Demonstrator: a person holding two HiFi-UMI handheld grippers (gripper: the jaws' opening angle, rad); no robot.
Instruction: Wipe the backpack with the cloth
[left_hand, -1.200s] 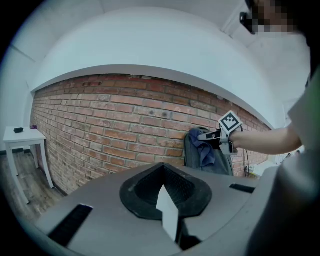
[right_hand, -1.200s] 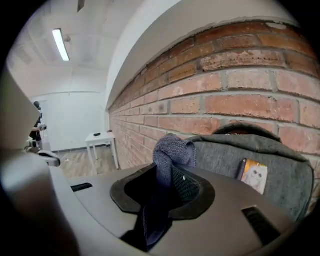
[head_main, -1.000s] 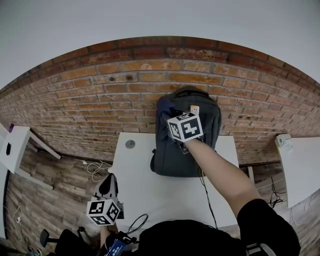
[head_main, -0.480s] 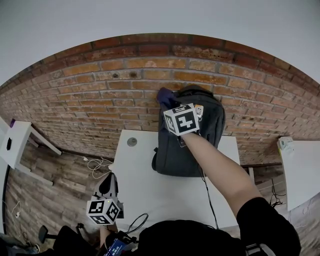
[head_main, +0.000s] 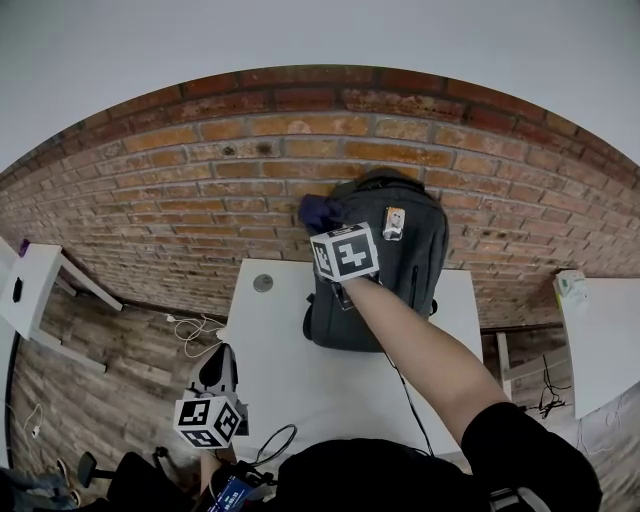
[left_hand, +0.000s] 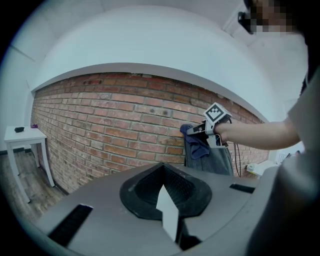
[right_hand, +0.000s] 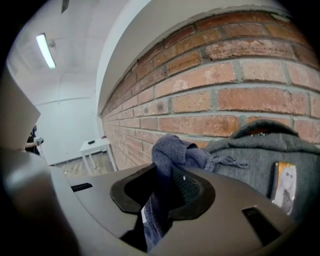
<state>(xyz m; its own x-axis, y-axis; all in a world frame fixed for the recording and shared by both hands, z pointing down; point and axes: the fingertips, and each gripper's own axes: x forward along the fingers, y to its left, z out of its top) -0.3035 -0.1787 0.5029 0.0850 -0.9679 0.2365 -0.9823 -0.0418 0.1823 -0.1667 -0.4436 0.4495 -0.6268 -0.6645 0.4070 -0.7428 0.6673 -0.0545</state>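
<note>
A dark grey backpack (head_main: 385, 270) stands upright on the white table (head_main: 280, 340), leaning on the brick wall; it also shows in the right gripper view (right_hand: 250, 155) and the left gripper view (left_hand: 220, 160). My right gripper (head_main: 322, 222) is shut on a dark blue cloth (head_main: 318, 211) (right_hand: 167, 165), held at the backpack's upper left edge. A white tag (head_main: 394, 222) hangs on the pack's front. My left gripper (head_main: 212, 385) hangs low beside the table's left front, away from the backpack; its jaws are shut with nothing between them.
The brick wall (head_main: 200, 190) runs right behind the table. A round grey cap (head_main: 263, 284) is set in the tabletop at far left. A small white side table (head_main: 25, 290) stands at left, another white surface (head_main: 600, 330) at right. Cables (head_main: 190, 335) lie on the wood floor.
My right gripper has moved the cloth up and then left, from the backpack's upper front to its upper left edge. The left gripper has stayed put.
</note>
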